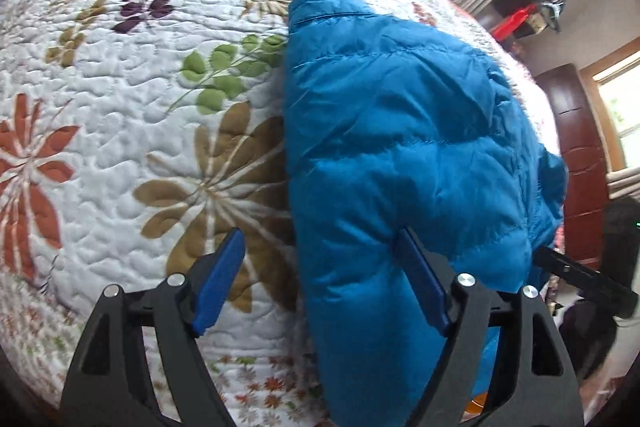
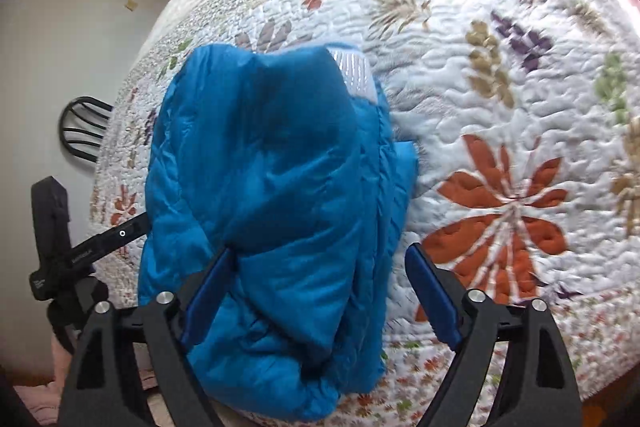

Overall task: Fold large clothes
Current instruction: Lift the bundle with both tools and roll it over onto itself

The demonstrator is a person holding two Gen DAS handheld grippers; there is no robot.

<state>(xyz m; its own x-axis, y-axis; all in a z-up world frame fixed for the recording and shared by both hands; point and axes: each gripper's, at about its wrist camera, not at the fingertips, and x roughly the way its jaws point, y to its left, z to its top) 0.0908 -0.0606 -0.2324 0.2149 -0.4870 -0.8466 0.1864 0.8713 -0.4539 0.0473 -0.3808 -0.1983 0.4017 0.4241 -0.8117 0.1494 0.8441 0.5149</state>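
**Blue puffer jacket bundled on the flowered bed**

The jacket (image 1: 400, 147) is a bright blue padded one with stitched seams running across it, its shiny cloth puffed and creased; it lies gathered into a long, lumpy bundle on the bed, on top of a white quilt (image 1: 120, 99) printed with orange, olive, green and purple flowers and leaves; in the left wrist view its stand-up collar sits at the far end and its near end hangs over the bed's edge toward the camera; in the right wrist view the jacket (image 2: 272, 167) is folded over itself, with a pale, light-coloured lining patch showing near its far right corner and a loose flap poking out on the right side

The left claw (image 1: 320, 279) is spread wide, its blue pads apart; the right pad rests against the near end of the jacket, the left pad is over bare quilt; nothing is pinched between them

The right claw (image 2: 320, 291) is also spread wide; its left pad touches the jacket's lower fold, and the right pad stands apart from the cloth over the quilt (image 2: 500, 87)
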